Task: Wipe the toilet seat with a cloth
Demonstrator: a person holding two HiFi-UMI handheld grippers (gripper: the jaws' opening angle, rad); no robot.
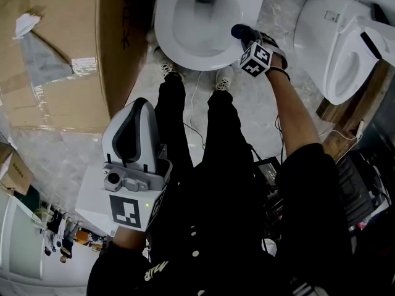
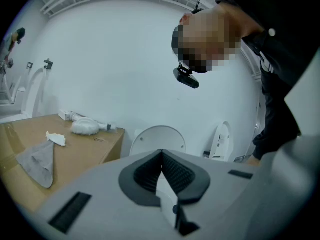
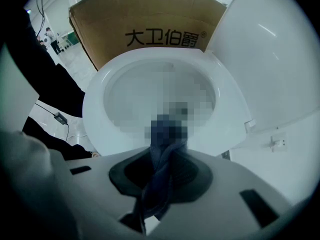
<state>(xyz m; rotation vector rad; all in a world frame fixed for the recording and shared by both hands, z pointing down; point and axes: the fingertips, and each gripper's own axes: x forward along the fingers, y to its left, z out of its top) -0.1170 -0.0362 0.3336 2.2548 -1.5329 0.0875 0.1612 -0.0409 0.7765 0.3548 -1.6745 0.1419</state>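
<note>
The white toilet seat (image 1: pixel 165 39) rings the open bowl at the top of the head view, with its lid (image 3: pixel 270 59) raised. My right gripper (image 1: pixel 242 36) hovers at the seat's right rim, shut on a dark blue cloth (image 1: pixel 238 29). In the right gripper view the cloth (image 3: pixel 159 176) runs out between the jaws toward the near rim of the seat (image 3: pixel 97 119). My left gripper (image 1: pixel 139 108) is held low by the person's left hip, away from the toilet. Its jaws are shut with nothing in them, and in its own view the left gripper (image 2: pixel 162 155) points at a white wall.
A large cardboard box (image 1: pixel 62 54) stands left of the toilet, with a grey rag (image 2: pixel 37 161) and a white bundle (image 2: pixel 85 127) on top. A second white toilet unit (image 1: pixel 345 48) sits at the right. Cables (image 1: pixel 196 97) lie on the floor between the person's feet.
</note>
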